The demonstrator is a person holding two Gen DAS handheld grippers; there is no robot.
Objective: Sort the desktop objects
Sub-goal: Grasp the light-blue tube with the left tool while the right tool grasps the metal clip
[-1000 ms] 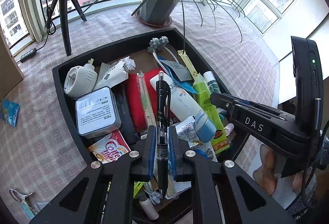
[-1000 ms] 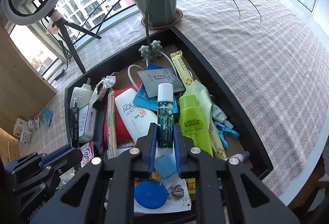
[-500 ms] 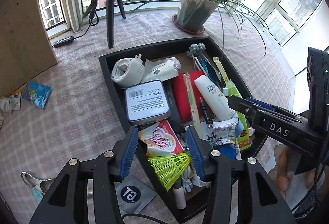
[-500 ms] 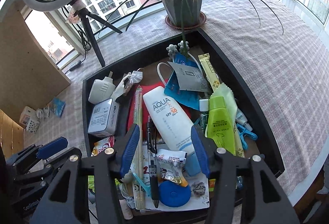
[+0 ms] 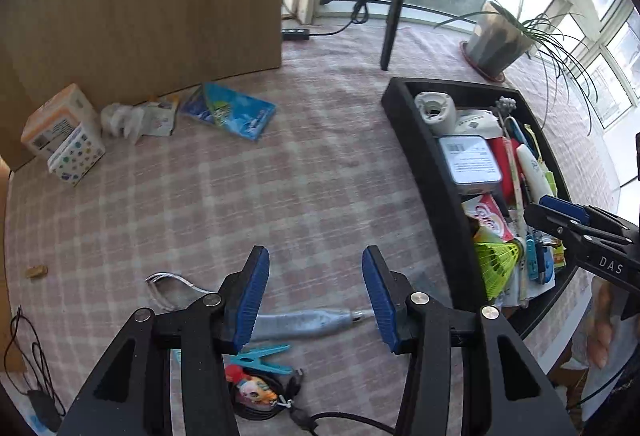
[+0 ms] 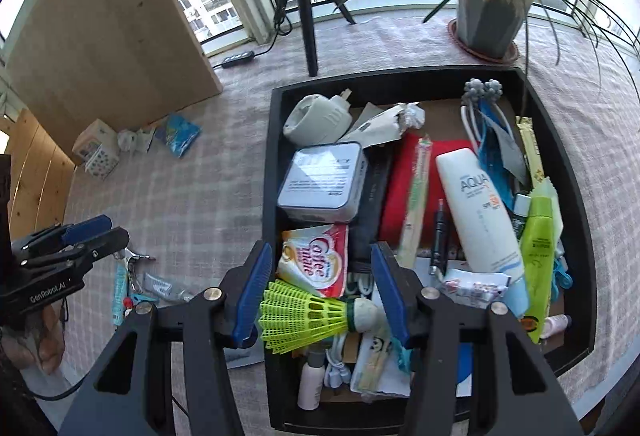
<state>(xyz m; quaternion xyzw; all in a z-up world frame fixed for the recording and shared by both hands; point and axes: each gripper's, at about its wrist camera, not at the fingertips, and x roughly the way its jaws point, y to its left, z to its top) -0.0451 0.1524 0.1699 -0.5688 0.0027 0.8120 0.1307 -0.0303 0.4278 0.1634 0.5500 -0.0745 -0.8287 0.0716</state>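
Desktop objects are split between two places: most are already piled in the black tray, and a few stragglers lie on the checked surface to its left. We judge the sorting well advanced, with the step in hand being a fresh pickup.

Our left gripper hangs over the surface beside the tray with its jaws apart and nothing between them. Just under and ahead of it lies a grey tube, running roughly crosswise to the jaws, with a teal clothespin and a small cartoon charm closer in, and metal clippers off to the left. The tube looks like the likeliest target; taking it would call for lowering the gripper and turning the wrist so the jaws straddle its body instead of lying along it.

Our right gripper hovers over the near end of the tray, jaws also apart and holding nothing. A yellow-green shuttlecock lies in the tray below its gap, beside a Coffee-mate sachet; whether the pads touch it we cannot tell.

Farther off, against the wooden panel, sit a blue packet and two small boxes, probably later pickups.
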